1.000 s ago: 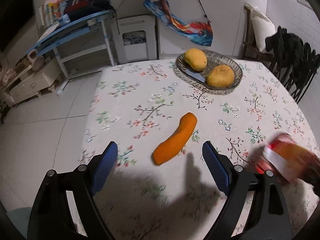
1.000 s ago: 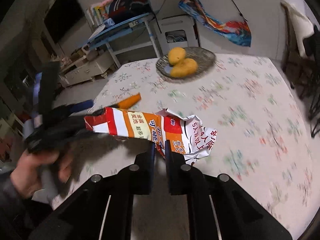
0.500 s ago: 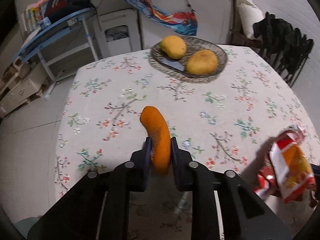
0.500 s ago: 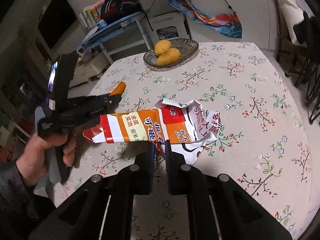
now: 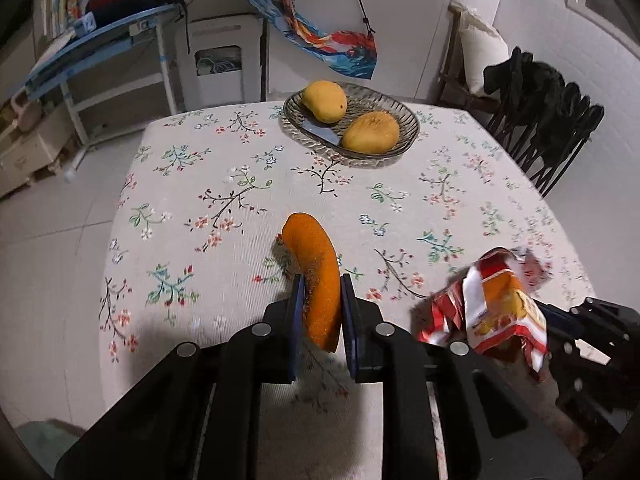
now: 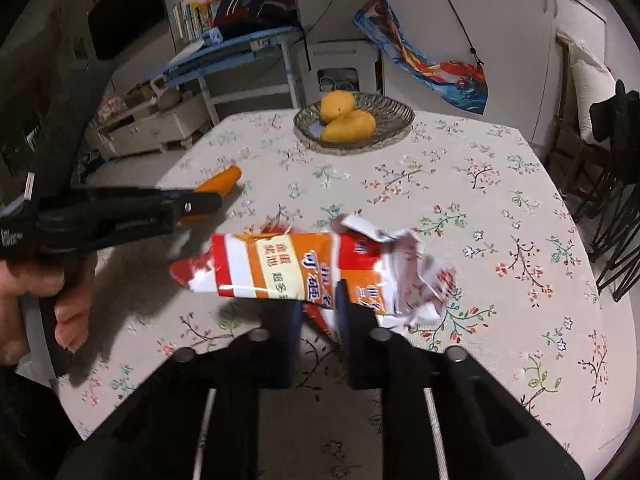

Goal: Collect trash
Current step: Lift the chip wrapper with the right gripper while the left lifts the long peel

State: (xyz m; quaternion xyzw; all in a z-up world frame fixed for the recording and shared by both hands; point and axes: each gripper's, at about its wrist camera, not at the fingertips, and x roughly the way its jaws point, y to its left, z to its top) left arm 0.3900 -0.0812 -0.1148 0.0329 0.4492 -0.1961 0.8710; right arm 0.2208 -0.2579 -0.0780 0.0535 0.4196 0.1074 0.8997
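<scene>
- Left gripper is clamped on the orange peel; blue pads pinch its near half while the far tip curls toward twelve o'clock, just above the floral tablecloth. From the right wrist view the peel's tip pokes out past the black jaws at about ten o'clock, with the person's hand wrapped round the handle at nine.
- Dead ahead at twelve o'clock, the glass fruit bowl holds two mangoes and what looks like a knife blade; that is no trash, I'd say, so it stays.
- Right gripper is pinched tight on the crumpled snack wrapper, lifted clear of the cloth, the torn white end flaring to three o'clock. The left wrist view catches that wrapper at four o'clock.
- Progress call: both loose pieces are in hand, and no other litter shows on the cloth. What's left is the carry and drop, and no bin is in sight.
</scene>
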